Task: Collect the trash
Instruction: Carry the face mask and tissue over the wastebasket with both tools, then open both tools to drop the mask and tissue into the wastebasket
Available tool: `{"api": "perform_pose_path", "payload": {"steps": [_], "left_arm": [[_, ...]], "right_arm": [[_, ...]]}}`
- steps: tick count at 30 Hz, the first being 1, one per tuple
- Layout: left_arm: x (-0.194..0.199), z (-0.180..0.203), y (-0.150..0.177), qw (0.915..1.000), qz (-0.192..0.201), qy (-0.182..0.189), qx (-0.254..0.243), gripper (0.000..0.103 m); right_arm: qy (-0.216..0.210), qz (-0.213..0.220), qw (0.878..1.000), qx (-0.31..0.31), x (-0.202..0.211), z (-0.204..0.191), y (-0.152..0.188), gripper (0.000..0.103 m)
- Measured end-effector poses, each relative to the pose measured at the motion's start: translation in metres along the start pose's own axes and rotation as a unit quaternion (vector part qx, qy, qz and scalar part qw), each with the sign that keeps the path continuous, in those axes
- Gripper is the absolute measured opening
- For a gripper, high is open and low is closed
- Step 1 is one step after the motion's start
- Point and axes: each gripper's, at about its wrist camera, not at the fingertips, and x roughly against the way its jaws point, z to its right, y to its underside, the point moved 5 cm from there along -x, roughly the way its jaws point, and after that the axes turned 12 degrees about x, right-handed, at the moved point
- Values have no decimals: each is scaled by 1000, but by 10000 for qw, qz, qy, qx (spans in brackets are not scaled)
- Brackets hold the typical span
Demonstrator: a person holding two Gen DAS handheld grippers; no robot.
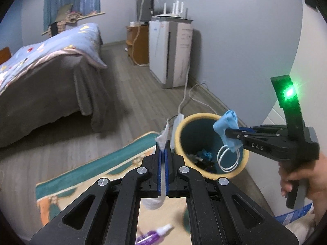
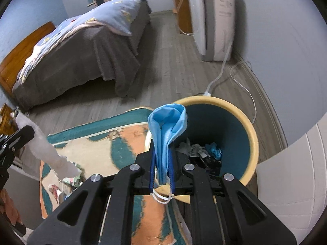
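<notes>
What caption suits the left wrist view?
Left gripper clamps tissue; right gripper holds face mask over bin.

Ahead and to the left of the grippers stands a bed [image 1: 47,77] with a brown skirt and a blue patterned quilt [image 2: 98,18]. Straight ahead against the wall is a white appliance [image 1: 171,53], its white cable [image 2: 220,75] trailing over the wood floor [image 1: 130,89]. Directly below the grippers lies a teal and orange rug [image 2: 126,140], with a purple spray bottle [image 1: 153,234] lying on it.

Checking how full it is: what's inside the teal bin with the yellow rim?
Inside the teal bin: dark crumpled scraps and a blue wad at the bottom. The right gripper hides part.
</notes>
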Motion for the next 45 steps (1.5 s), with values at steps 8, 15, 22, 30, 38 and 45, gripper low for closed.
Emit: {"api": "perform_pose_path", "payload": {"steps": [8, 15, 22, 30, 38, 45], "left_arm": [[-53, 57, -3, 9991, -270, 306, -124, 3], [-92, 90, -5, 9989, -332, 275, -181, 3], [-114, 86, -4, 9992, -390, 26, -99, 50], [-105, 55, 3, 9989, -298, -345, 120, 86], [-66, 8, 16, 9965, -114, -806, 200, 95], [-5, -51, 38, 9916, 72, -1229, 399, 96]], "right_arm": [[128, -264, 9971, -698, -23, 65, 21, 10], [190, -296, 9952, -912, -31, 79, 29, 12], [117, -195, 9943, -1043, -32, 85, 26, 37], [171, -66, 9953, -955, -28, 81, 20, 79], [558, 132, 9977, -361, -9, 55, 6, 97], [646, 327, 9974, 4, 19, 3, 0, 97]]}}
